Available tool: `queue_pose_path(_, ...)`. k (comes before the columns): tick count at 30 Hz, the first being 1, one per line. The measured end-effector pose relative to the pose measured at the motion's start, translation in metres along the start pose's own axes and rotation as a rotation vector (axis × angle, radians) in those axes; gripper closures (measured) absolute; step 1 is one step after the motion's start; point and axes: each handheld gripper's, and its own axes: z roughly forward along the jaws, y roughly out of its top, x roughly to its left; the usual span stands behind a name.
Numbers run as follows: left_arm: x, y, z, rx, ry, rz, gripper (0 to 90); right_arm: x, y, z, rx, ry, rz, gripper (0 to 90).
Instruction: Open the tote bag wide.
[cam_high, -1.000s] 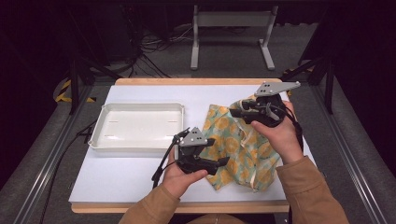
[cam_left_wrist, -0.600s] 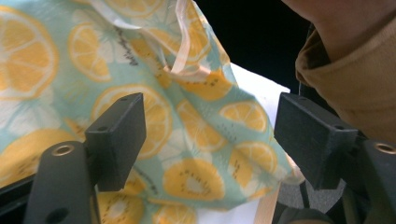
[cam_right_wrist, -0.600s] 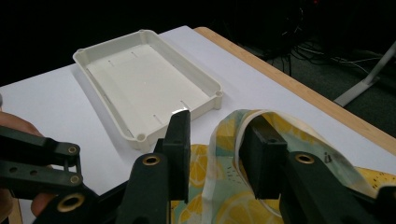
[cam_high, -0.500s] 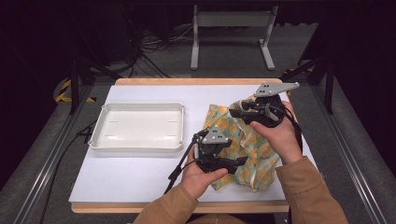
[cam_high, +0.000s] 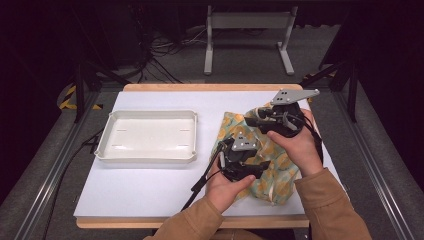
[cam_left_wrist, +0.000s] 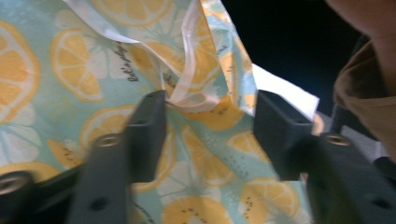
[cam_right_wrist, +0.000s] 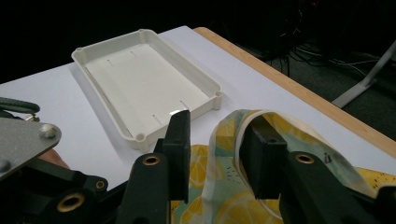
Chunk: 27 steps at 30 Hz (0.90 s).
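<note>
High view showed the left gripper (cam_high: 255, 170) had slid across the table toward three o'clock since a second before, from the cloth's edge onto the lemon-print cloth (cam_high: 280, 180), which lay crumpled at the right half of the white table (cam_high: 140, 185), at three o'clock from the empty white tray (cam_high: 107, 142). Its jaws had just been closing, and in the left gripper view a raised fold with a white hem (cam_left_wrist: 194, 84) stood between them; the pads looked not yet pressed on it, so the jaws stood part-way apart. That reads as a pinch being set up on the near side of the cloth. The right gripper (cam_high: 250, 117) had kept its place at the cloth's twelve-o'clock end. In the right gripper view a hemmed loop of the fabric (cam_right_wrist: 233, 135) draped over one jaw, the other jaw standing clear, so whether it truly clamped the cloth I cannot tell.
</note>
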Motion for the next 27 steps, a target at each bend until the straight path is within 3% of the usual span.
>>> queue_pose_path(3, 0.002, -0.001, 0.0, 0.007, 0.013, 0.013, 65.0, 0.0, -0.001, 0.0, -0.002, 0.001, 0.001, 65.1)
queue_pose_path(7, 0.005, -0.002, -0.003, 0.011, -0.004, 0.022, 84.7, -0.001, -0.001, -0.001, -0.003, -0.002, 0.002, 65.1)
queue_pose_path(9, 0.005, -0.002, -0.004, 0.013, -0.007, 0.038, 89.9, -0.002, -0.002, -0.001, -0.002, -0.002, 0.003, 65.1)
queue_pose_path(13, 0.003, -0.001, -0.008, 0.006, -0.014, 0.053, 90.0, -0.002, -0.002, -0.002, -0.001, -0.003, 0.002, 65.0)
queue_pose_path(19, 0.005, 0.004, -0.025, -0.073, -0.009, 0.071, 90.0, -0.003, -0.003, -0.009, 0.002, -0.01, 0.008, 62.8)
queue_pose_path(22, 0.005, 0.006, -0.03, -0.076, -0.012, 0.075, 90.0, -0.002, -0.003, -0.012, 0.001, -0.012, 0.007, 62.4)
queue_pose_path(25, 0.004, 0.005, -0.027, -0.054, -0.051, 0.056, 89.9, -0.002, -0.003, -0.015, -0.007, -0.019, 0.008, 62.7)
queue_pose_path(26, 0.001, 0.005, -0.022, -0.042, -0.063, 0.057, 76.4, -0.003, -0.002, -0.016, -0.012, -0.02, 0.011, 62.9)
queue_pose_path(27, 0.001, 0.005, -0.022, -0.042, -0.063, 0.057, 69.6, -0.003, -0.002, -0.016, -0.012, -0.02, 0.011, 62.9)
